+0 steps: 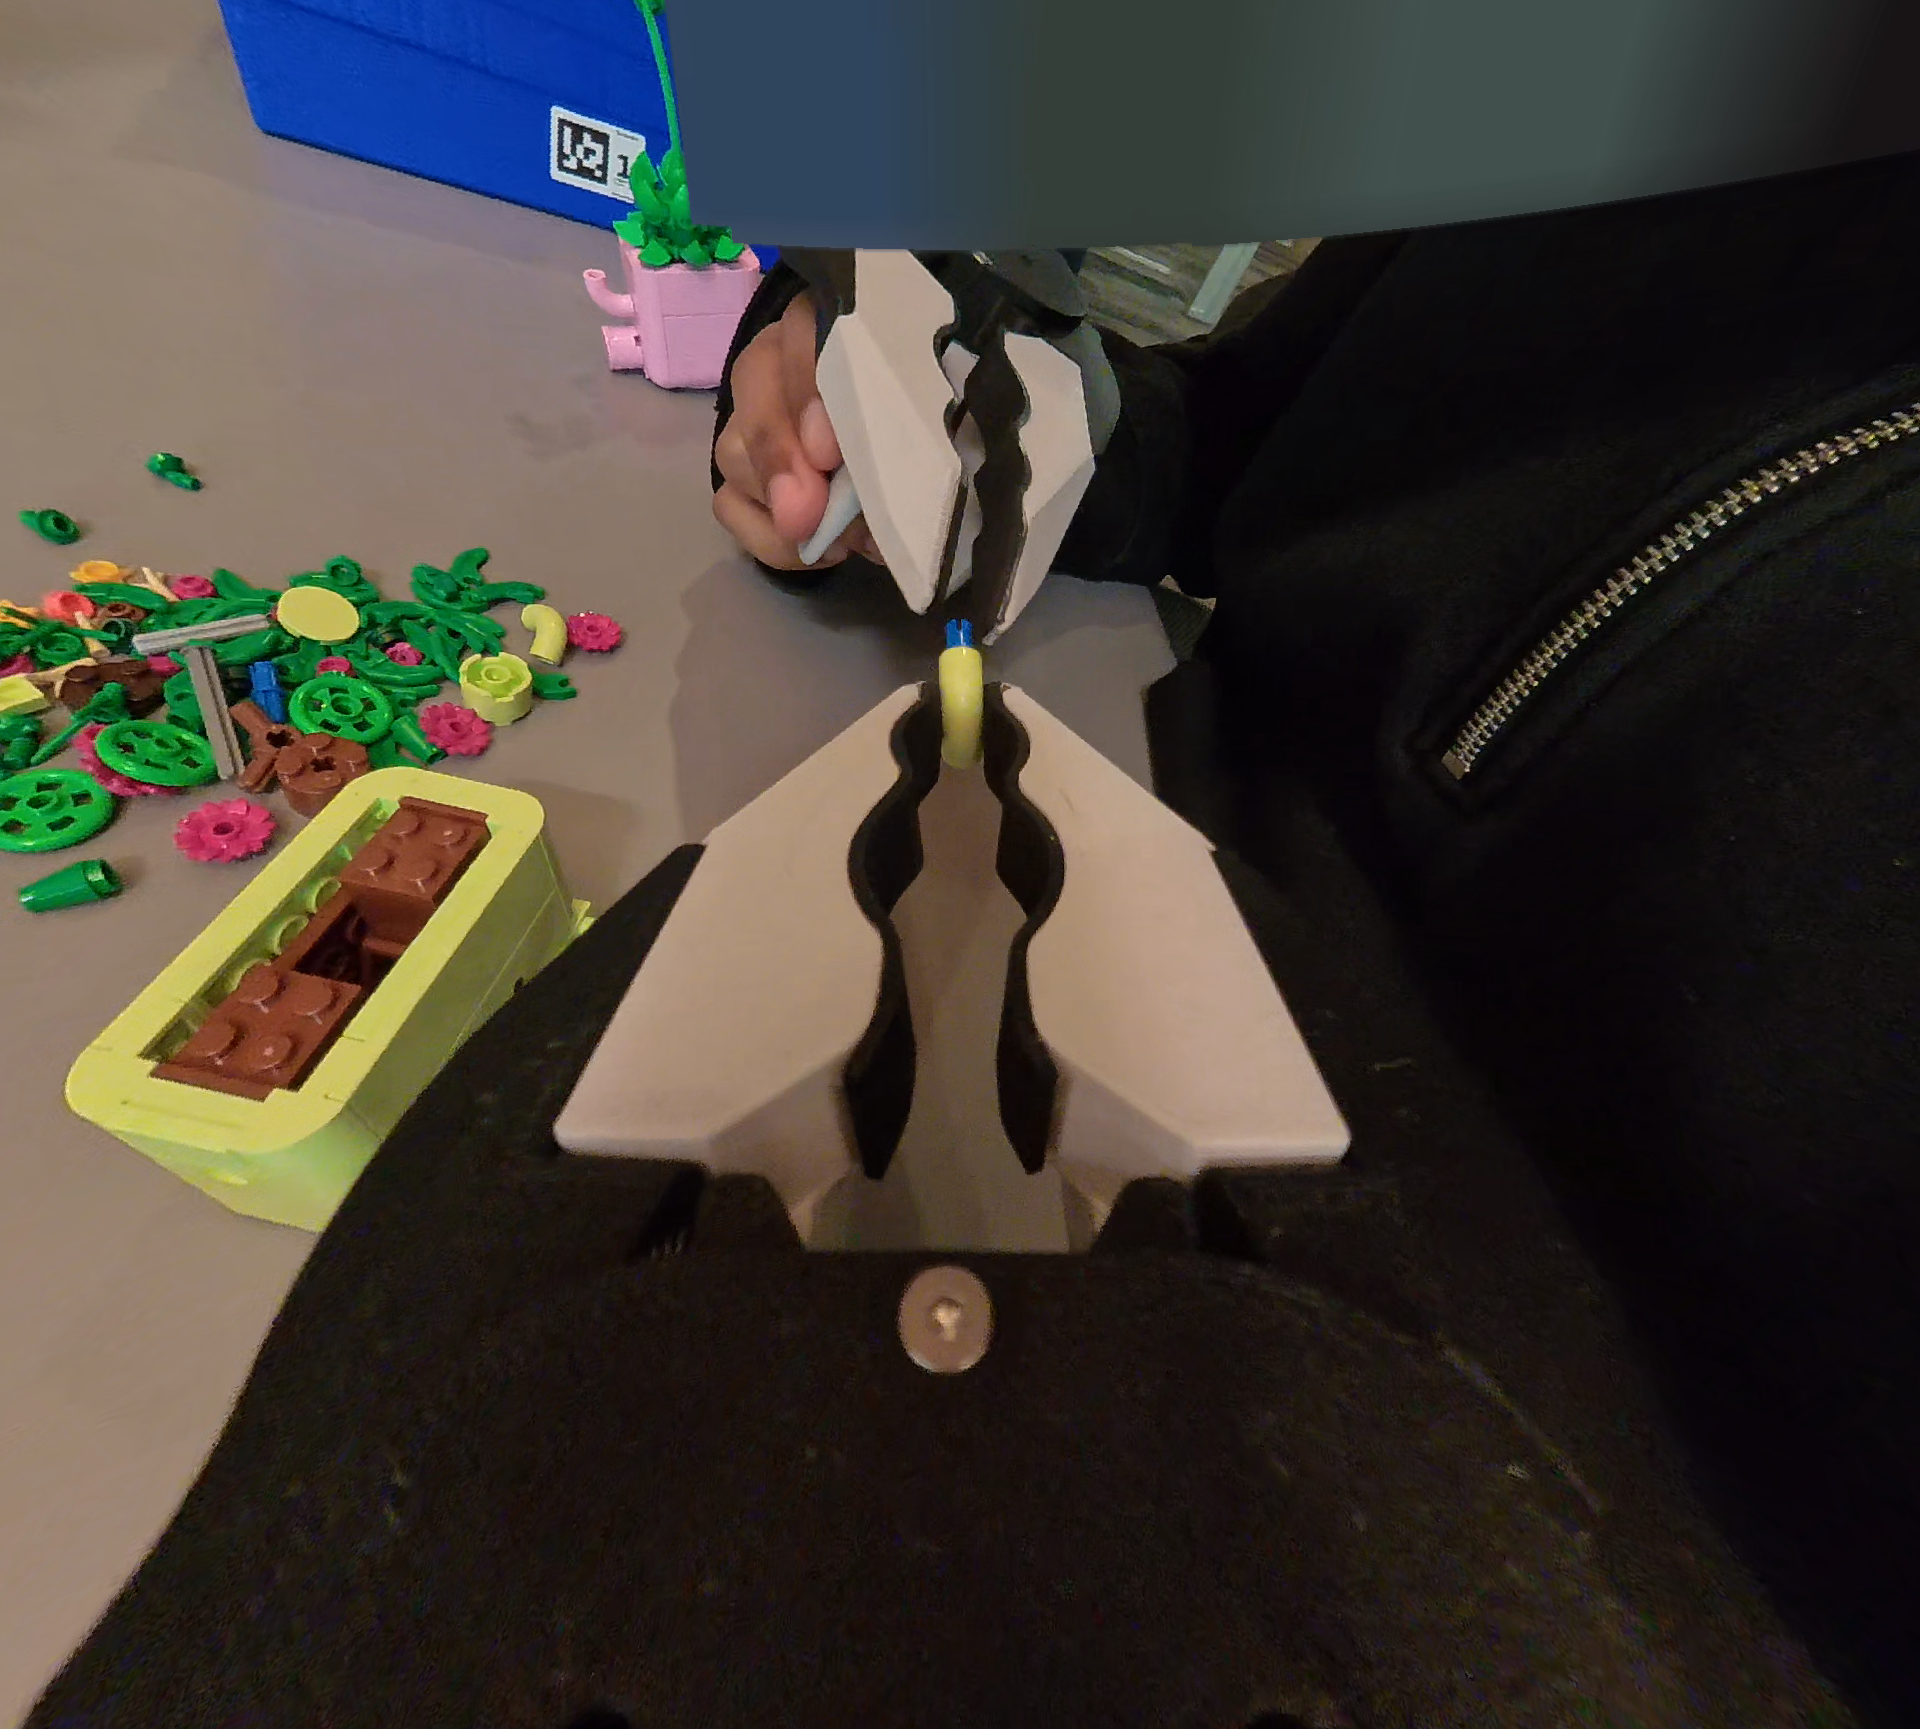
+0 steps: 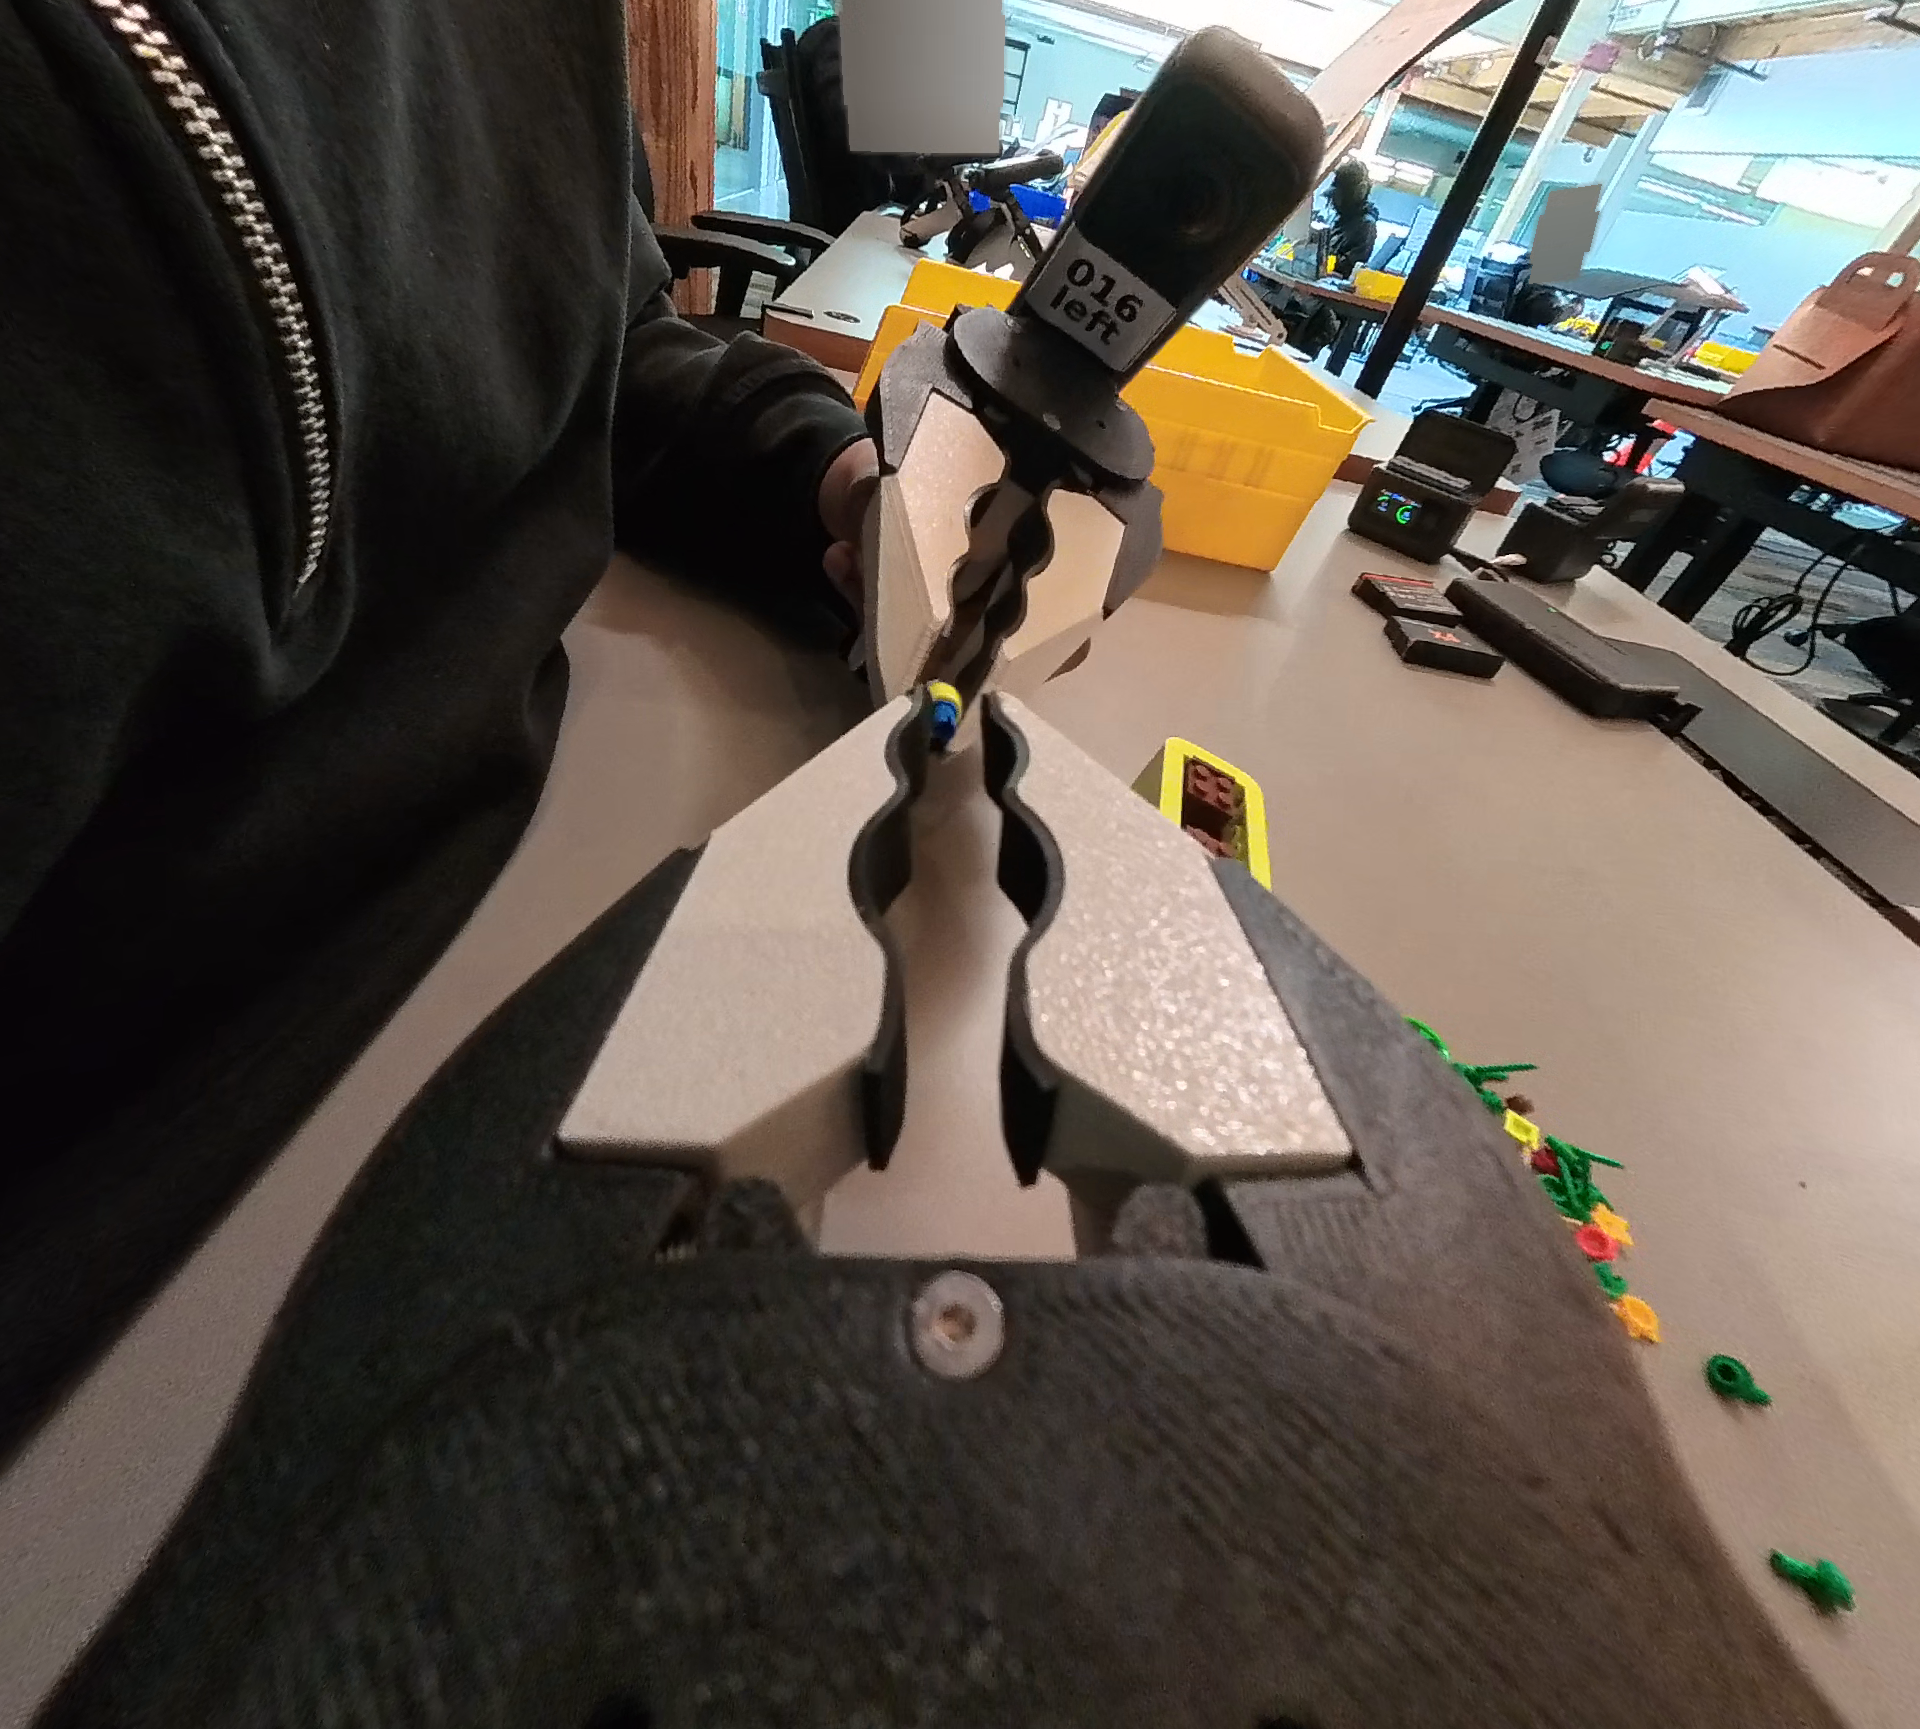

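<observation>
Our left gripper (image 1: 961,705) is nearly closed and pinches a little yellow ring (image 1: 961,713) up off the table (image 1: 364,391) - close to our black jacket (image 1: 1558,744). A tiny blue peg (image 1: 958,633) sticks out of the ring, right at the tips of our right gripper (image 2: 951,729). Its jaws are only a little apart - we cannot tell if they squeeze the peg.

glossy plastic bricks (image 1: 312,703), matt grey table (image 1: 416,391)
</observation>
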`<action>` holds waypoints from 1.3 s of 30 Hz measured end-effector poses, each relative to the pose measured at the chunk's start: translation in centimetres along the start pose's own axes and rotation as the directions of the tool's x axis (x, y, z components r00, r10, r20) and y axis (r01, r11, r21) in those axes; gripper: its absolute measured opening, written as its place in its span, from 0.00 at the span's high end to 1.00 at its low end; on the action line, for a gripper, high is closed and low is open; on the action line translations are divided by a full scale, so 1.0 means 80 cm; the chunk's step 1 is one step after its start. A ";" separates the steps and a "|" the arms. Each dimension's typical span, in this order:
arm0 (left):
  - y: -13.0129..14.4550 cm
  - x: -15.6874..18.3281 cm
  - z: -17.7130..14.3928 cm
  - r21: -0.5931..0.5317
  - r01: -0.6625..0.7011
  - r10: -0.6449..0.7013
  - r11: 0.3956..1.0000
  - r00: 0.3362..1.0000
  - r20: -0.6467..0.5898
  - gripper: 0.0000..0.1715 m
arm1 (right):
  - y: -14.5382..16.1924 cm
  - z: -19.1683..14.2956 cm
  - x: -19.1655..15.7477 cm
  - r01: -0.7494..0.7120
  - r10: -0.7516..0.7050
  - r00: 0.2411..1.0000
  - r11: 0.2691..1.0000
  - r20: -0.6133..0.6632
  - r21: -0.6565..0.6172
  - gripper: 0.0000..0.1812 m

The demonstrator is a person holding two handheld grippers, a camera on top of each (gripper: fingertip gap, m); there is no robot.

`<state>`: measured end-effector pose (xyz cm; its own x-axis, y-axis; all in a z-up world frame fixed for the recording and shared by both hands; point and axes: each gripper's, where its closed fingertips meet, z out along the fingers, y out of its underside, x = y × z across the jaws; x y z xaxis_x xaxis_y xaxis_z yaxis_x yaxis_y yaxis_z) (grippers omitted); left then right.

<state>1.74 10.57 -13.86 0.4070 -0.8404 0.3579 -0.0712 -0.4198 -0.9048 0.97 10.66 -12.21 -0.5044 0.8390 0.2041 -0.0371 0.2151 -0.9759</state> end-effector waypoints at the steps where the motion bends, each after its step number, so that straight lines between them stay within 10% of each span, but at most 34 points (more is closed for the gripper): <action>1: 0.000 0.001 0.000 0.001 0.001 -0.001 1.000 1.000 -0.002 0.98 | 0.000 0.000 0.000 0.003 -0.003 1.000 1.000 0.000 0.000 0.96; 18: 0.001 0.005 0.002 -0.006 0.003 -0.003 1.000 1.000 -0.022 0.98 | 0.005 0.005 -0.010 0.062 -0.061 0.998 0.997 0.020 -0.045 0.98; 39: -0.022 0.013 -0.011 0.046 -0.179 0.175 0.983 0.981 0.082 0.97 | -0.020 0.004 0.000 -0.419 0.411 0.904 0.906 0.119 0.053 0.99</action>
<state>1.51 10.15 -11.71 0.4613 -0.8701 0.1739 -0.1010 -0.2462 -0.9639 0.74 10.11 -10.67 -0.5742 0.7871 -0.2255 0.1317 -0.1830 -0.9742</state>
